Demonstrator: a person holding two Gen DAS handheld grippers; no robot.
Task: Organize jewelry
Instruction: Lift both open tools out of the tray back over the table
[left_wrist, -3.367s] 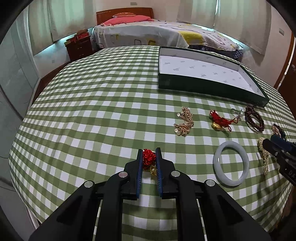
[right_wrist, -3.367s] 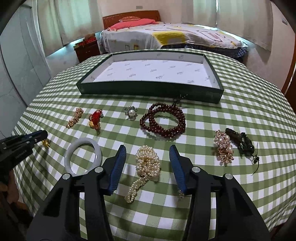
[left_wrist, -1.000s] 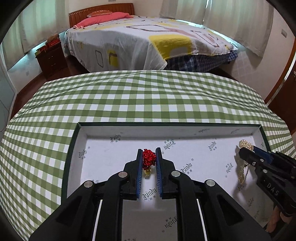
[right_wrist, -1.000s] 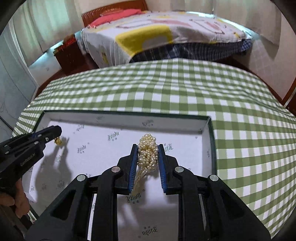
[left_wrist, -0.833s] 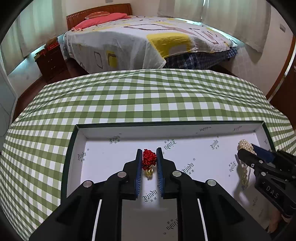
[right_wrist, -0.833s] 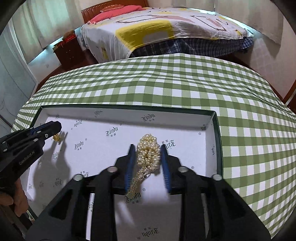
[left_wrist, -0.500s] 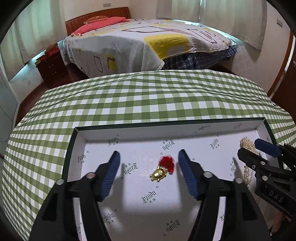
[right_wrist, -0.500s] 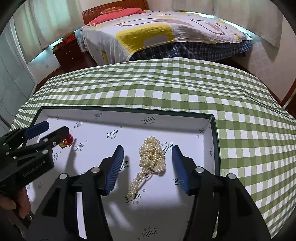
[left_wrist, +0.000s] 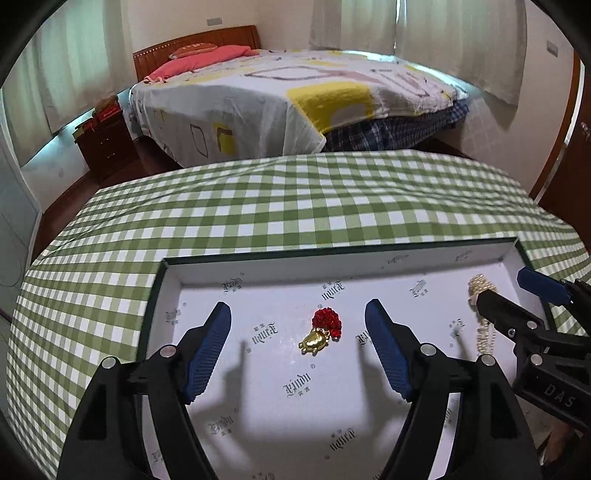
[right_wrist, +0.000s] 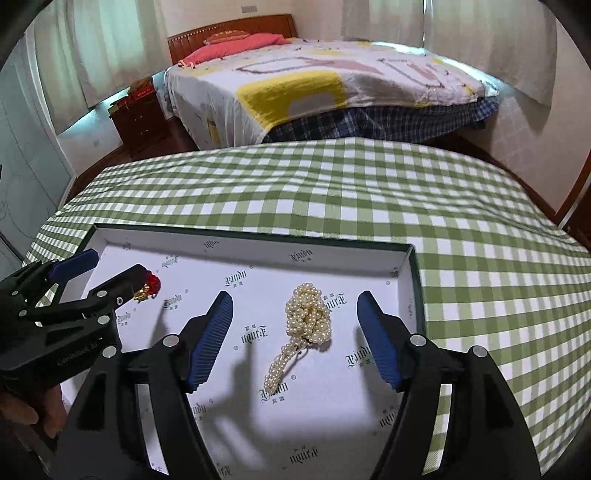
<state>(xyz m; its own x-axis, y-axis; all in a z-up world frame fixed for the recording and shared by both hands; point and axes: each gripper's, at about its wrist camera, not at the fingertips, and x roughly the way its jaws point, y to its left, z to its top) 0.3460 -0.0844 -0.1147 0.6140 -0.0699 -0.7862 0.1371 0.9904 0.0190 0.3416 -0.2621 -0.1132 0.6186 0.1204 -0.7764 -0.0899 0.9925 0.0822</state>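
Note:
A red-and-gold charm (left_wrist: 322, 331) lies on the white floor of the dark green tray (left_wrist: 155, 291). My left gripper (left_wrist: 298, 314) hovers over it with jaws still opening, its blue pads wide apart and clear of the charm. A bunch of pearl beads (right_wrist: 308, 319) with a trailing strand lies in the tray's right part (right_wrist: 413, 280). My right gripper (right_wrist: 295, 304) is above it, jaws opening, touching nothing. Each gripper shows in the other's view: the right gripper (left_wrist: 517, 291) at the right edge, the left gripper (right_wrist: 114, 264) at the left beside the charm (right_wrist: 149, 288).
The tray sits on a table with a green-and-white checked cloth (left_wrist: 295, 206). Beyond the table stand a bed (left_wrist: 295, 99) and a dark wooden nightstand (left_wrist: 107, 144). A person's hand (right_wrist: 26, 402) holds the left gripper.
Both grippers opened and released their loads: the charm and the pearl bunch now lie on the tray floor. The right gripper rose slightly.

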